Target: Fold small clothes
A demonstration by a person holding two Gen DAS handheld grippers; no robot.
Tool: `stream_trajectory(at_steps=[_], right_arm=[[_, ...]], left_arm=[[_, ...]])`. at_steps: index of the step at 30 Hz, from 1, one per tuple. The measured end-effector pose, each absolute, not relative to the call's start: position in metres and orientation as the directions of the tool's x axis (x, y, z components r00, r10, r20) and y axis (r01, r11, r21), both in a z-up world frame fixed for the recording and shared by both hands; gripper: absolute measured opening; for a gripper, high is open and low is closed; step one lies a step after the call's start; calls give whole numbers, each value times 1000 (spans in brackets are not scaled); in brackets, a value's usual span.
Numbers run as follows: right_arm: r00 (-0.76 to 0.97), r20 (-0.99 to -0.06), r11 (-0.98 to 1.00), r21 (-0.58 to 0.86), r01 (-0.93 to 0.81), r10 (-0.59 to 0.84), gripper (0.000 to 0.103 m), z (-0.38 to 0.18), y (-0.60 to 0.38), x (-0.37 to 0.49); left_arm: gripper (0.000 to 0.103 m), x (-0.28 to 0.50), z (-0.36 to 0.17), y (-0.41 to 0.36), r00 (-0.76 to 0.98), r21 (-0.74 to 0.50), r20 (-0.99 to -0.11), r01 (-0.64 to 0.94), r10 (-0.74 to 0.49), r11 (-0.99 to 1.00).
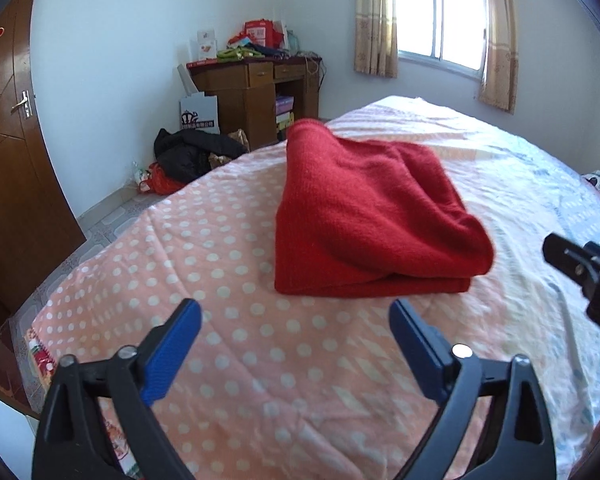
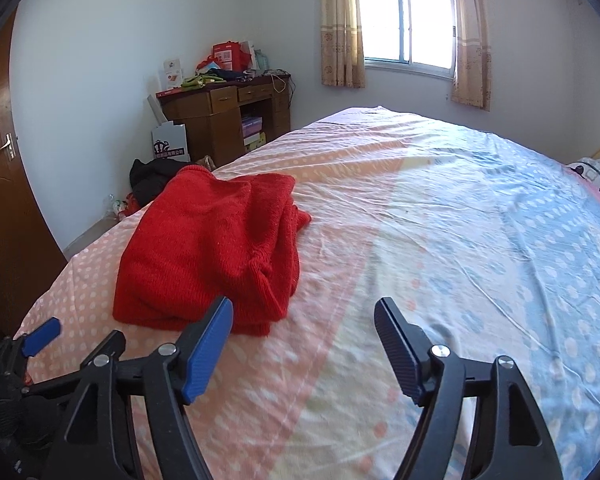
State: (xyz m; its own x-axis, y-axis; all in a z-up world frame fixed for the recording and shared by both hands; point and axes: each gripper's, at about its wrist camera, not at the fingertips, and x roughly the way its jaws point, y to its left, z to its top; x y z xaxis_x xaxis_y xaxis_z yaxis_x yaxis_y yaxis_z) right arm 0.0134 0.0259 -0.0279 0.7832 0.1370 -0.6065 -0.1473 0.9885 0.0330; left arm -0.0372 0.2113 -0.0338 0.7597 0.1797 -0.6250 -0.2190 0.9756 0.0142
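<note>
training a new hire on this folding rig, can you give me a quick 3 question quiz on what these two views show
1. True or false: the red sweater lies folded on the bedsheet.
2. Is anything between the jaws of the left gripper or right gripper? A) the sweater B) the sheet C) nothing
3. What stands against the far wall, left of the window?

Key:
1. True
2. C; both stand open over the sheet, short of the sweater
3. A wooden desk piled with clutter

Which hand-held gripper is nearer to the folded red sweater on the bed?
Right. The right hand-held gripper has one finger at the red sweater's near edge; the left hand-held gripper hangs short of it, over bare sheet.
</note>
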Motion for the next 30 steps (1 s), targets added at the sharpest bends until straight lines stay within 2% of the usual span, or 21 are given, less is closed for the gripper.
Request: stream_trajectory(at_steps=[5, 14, 21, 30], right_arm=[[789, -604, 993, 30, -116, 111, 81, -21, 17, -5], [814, -574, 995, 1, -101, 84, 83, -3, 11, -53], [841, -536, 996, -6, -90, 73, 85, 20, 11, -91], [864, -495, 995, 6, -102, 92, 86, 54, 13, -122]], left_arm=[[103, -56, -21, 209, 772, 18, -607, -222, 187, 975], [103, -101, 3, 210, 798, 25, -567, -233, 205, 972], [103, -142, 28, 198, 853, 82, -476, -198, 213, 977], [103, -157, 49, 195, 874, 38, -453, -180, 178, 983]])
